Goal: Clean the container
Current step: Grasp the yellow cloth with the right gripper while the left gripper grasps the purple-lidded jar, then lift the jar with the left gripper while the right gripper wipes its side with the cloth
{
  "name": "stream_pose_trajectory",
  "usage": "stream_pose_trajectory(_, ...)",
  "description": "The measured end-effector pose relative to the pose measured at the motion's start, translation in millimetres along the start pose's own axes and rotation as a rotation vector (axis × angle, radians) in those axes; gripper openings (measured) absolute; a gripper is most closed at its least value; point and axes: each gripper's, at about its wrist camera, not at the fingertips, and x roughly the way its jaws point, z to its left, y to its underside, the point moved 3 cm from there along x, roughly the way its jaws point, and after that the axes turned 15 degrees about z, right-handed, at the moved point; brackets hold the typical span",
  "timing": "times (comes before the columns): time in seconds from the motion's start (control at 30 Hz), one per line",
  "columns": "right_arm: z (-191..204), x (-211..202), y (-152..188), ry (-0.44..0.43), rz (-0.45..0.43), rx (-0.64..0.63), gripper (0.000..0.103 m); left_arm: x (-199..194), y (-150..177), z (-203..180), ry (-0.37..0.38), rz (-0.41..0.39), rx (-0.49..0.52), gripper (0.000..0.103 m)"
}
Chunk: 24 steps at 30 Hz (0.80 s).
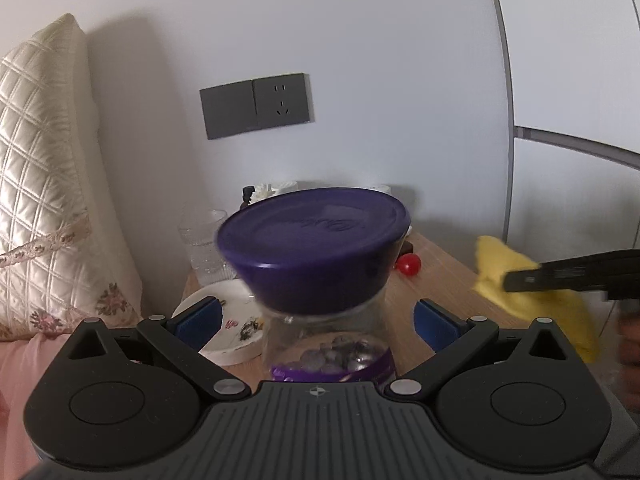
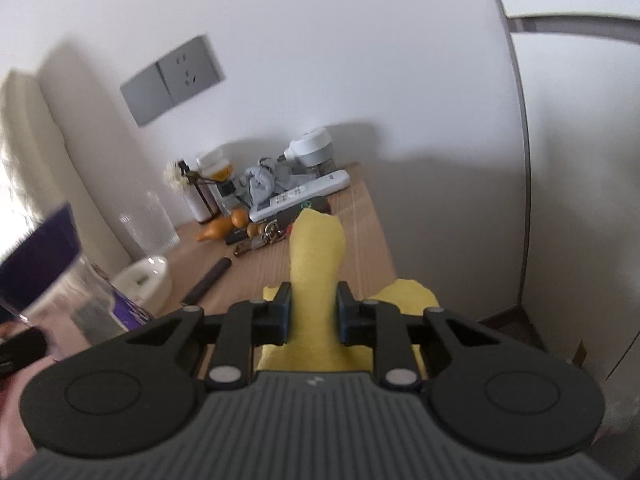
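A bedroom in a home is showing here: a quilted cream pillow is leaning against the wall on the left, beside a wooden bedside table. Everyday clutter is crowding the table's far end: a remote control, keys and small bottles, below a grey wall socket.

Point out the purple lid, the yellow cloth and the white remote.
purple lid (image 1: pixel 316 232), left wrist view, on its flat top.
yellow cloth (image 2: pixel 316 256), right wrist view, on the strip ahead of the gripper.
white remote (image 2: pixel 304 194), right wrist view, on its middle.
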Motion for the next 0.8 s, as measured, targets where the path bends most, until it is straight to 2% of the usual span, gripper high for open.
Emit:
stream_pose_trajectory(0.13,-12,-19,11,-0.056,0.01,0.064,0.023,13,-4,-5,-0.025,0.003,0.033,0.097)
stream_pose_trajectory(0.17,-13,-24,14,-0.066,0.009,0.072,0.023,16,-4,-5,-0.033,0.003,0.036,0.091)
stream_pose_trajectory(0.27,-12,-36,21,-0.096,-0.004,0.08,0.023,17,-5,-2,-0.017,0.002,-0.004,0.084)
stream_pose_trajectory(0.47,0,-38,17,-0.161,-0.011,0.114,0.023,14,-9,3,0.01,0.038,-0.088,0.08)
stream_pose_trajectory(0.6,22,-33,-1,-0.272,-0.007,0.146,0.023,10,-7,2,0.007,0.063,-0.08,0.081)
stream_pose_trajectory(0.8,59,-2,-23,-0.474,0.072,0.271,0.023,-3,18,17,0.089,0.022,-0.08,0.082)
